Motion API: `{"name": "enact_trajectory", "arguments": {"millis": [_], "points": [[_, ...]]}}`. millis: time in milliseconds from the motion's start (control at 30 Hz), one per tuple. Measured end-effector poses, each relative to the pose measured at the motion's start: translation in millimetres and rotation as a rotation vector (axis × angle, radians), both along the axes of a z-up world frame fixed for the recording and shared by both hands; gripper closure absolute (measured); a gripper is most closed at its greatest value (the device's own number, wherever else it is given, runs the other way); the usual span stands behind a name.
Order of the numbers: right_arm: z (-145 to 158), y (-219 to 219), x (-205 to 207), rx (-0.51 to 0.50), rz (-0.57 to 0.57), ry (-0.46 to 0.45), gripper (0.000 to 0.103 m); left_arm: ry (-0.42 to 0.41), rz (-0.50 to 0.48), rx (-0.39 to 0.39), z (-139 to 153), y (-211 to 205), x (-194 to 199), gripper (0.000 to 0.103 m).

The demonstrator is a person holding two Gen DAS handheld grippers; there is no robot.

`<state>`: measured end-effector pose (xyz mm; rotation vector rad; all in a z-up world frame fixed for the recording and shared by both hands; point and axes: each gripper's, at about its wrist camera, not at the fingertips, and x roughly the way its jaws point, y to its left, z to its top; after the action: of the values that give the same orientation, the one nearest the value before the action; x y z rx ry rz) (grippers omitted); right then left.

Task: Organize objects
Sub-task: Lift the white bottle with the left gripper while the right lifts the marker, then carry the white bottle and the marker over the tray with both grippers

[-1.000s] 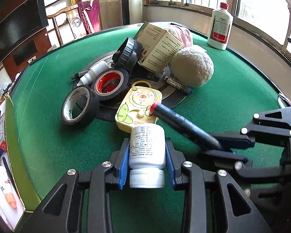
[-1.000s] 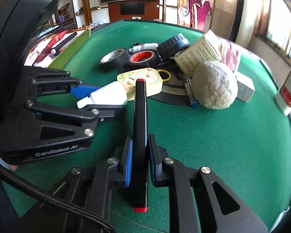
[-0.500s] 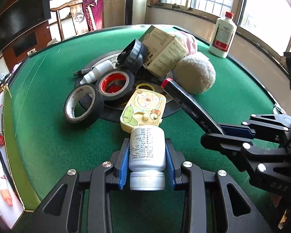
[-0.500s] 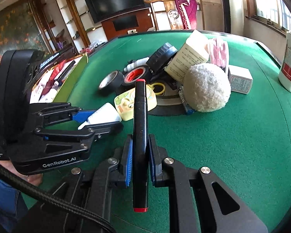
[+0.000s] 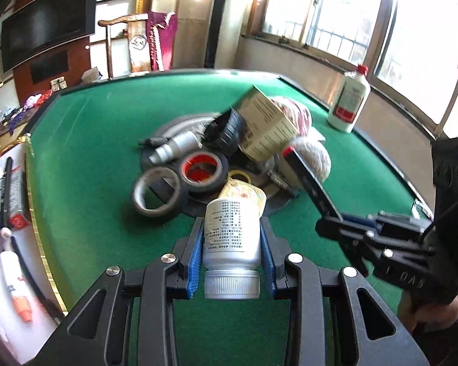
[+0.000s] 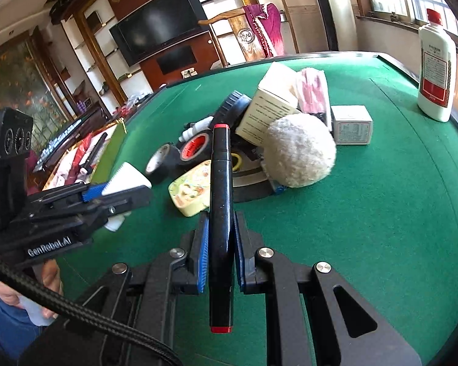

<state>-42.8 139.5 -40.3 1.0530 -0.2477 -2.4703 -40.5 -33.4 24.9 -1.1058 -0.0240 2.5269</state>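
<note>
Two grips full: both carrying
left wrist: left gripper [image 5: 231, 253] clamped on white bottle [image 5: 230, 235], 6 o'clock; pile [image 5: 229, 149] at 12
right wrist: right gripper [image 6: 221, 238] pinching black marker [image 6: 220, 213], 6 o'clock
progress: early, most of pile unsorted on green table [image 6: 381, 213]

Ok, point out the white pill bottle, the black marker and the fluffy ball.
white pill bottle [image 5: 230, 231]: left wrist view, on its printed label.
black marker [image 6: 220, 213]: right wrist view, mid-barrel.
fluffy ball [image 6: 299, 149]: right wrist view, centre of its fleece.
</note>
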Motion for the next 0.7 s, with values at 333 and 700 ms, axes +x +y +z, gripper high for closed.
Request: {"name": "enact_trajectory", "arguments": {"millis": [333, 700], "points": [[11.3, -66.7, 3.8, -0.018, 0.090, 0.016, 0.091, 0.051, 0.061, 0.057, 22.9, -47.3, 11.5, 0.074], [23.4, -146.4, -1.3, -0.001, 0.216, 0.023, 0.091, 0.087, 0.190, 0.132, 35.6, -120.6, 22.7, 0.074]]}}
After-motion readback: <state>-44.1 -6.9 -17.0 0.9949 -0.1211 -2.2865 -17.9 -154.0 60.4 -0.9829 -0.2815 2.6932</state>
